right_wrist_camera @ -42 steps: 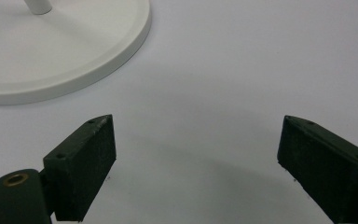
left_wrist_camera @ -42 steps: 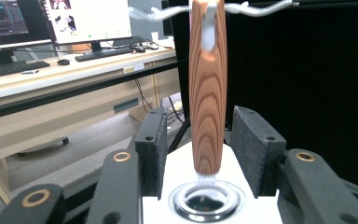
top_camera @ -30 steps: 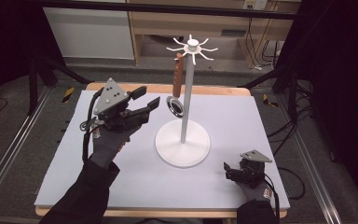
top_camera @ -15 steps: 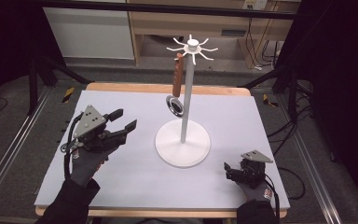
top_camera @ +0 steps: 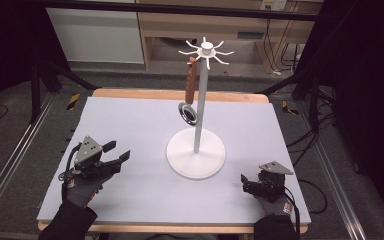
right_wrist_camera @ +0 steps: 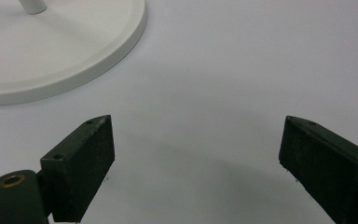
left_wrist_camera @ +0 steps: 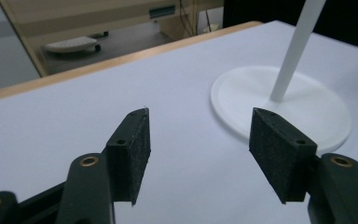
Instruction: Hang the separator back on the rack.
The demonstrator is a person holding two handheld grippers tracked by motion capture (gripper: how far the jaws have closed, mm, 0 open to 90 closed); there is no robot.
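Left hand-held gripper jaws just opening, empty, right hand-held gripper apparently open, near stand

There are 2 grippers: the left gripper and the right gripper, each held in 1 gloved hand. On the table stands 1 white stand with several hooks at its top; their number is too small to tell. 1 wooden-handled strainer hangs from it.

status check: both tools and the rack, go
Left tool open, jaws just been opening, nothing between. Right tool open, empty, low on mat. Strainer hangs by wooden handle on white rack. Nothing in the way.
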